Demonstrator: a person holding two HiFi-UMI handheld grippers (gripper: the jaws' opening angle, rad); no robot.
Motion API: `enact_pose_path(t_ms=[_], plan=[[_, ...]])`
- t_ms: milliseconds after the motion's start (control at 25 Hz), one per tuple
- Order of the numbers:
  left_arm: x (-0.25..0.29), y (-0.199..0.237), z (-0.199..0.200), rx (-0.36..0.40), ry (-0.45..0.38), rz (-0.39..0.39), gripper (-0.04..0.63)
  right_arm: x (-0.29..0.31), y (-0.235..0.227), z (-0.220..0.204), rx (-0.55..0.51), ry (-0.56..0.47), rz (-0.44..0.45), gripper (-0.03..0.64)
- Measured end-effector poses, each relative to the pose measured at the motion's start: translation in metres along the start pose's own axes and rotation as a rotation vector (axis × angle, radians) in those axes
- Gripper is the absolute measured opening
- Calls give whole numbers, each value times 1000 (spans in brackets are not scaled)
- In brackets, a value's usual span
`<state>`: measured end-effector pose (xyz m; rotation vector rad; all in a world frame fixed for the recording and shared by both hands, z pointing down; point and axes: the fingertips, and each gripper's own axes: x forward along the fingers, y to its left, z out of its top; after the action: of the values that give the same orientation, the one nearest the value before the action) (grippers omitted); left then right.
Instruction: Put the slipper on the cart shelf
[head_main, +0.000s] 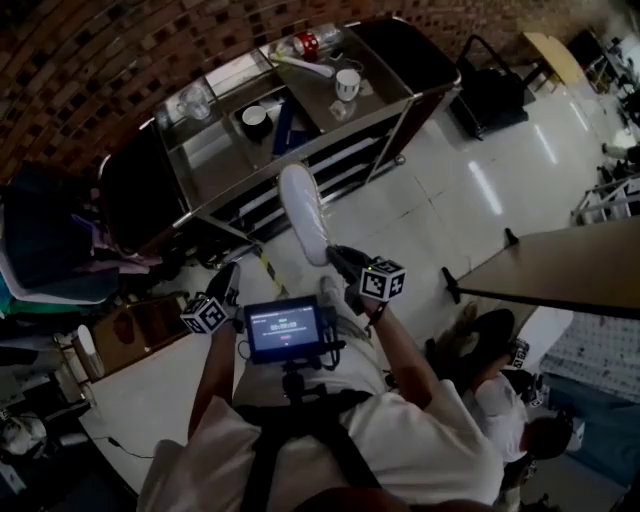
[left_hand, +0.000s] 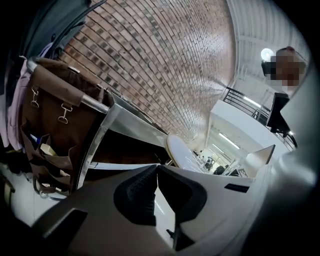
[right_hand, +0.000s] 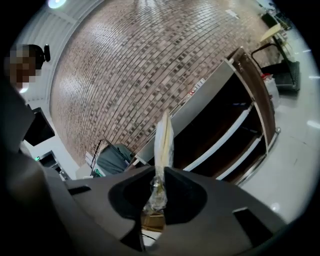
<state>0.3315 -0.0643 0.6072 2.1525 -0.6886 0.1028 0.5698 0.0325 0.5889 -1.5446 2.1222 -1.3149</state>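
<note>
1. Slipper (head_main: 303, 212) (right_hand: 164, 140): white, long and flat. It is held off the floor in front of the cart (head_main: 215, 165). In the head view its far end overlaps the cart's front rail. It is on none of the shelves.
2. Right gripper (head_main: 342, 264) (right_hand: 159, 172): jaws clamped on the near end of the slipper. The crinkled clear material at the pinch point looks like a plastic wrap, though the view is too dim to be sure.
3. Left gripper (head_main: 226, 284) (left_hand: 156, 170): jaws closed tip to tip with nothing between them. It is held low, to the left of the slipper and apart from it. Its own view shows the slipper (left_hand: 182, 152) edge-on beyond the jaws.
4. Cart: metal top tray with open shelves (head_main: 330, 165) below, set against the brick wall (right_hand: 150, 60).
5. On the cart top: a white cup (head_main: 347, 84), a bottle (head_main: 305, 45) lying down and a dark bowl (head_main: 255, 118).
6. Brown bag (left_hand: 55, 115): hangs at the cart's end.
7. Monitor (head_main: 286, 328): lit, mounted at the person's chest between the two grippers.
8. Table (head_main: 560, 265): wooden, to the right, well apart from the cart.
</note>
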Motion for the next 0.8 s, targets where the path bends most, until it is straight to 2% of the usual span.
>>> enact_pose_path(t_ms=[240, 520, 680, 800], plan=[[13, -20, -13, 8, -39, 81, -8, -2, -16, 28, -66, 117, 101, 60], [9, -26, -16, -5, -149, 175, -8, 10, -31, 4, -69, 280, 184, 60], [1, -30, -19, 33, -180, 228, -8, 16, -43, -6, -63, 353, 193, 60], [-4, -27, -32, -14, -185, 236, -8, 19, -53, -10, -51, 391, 188, 60]])
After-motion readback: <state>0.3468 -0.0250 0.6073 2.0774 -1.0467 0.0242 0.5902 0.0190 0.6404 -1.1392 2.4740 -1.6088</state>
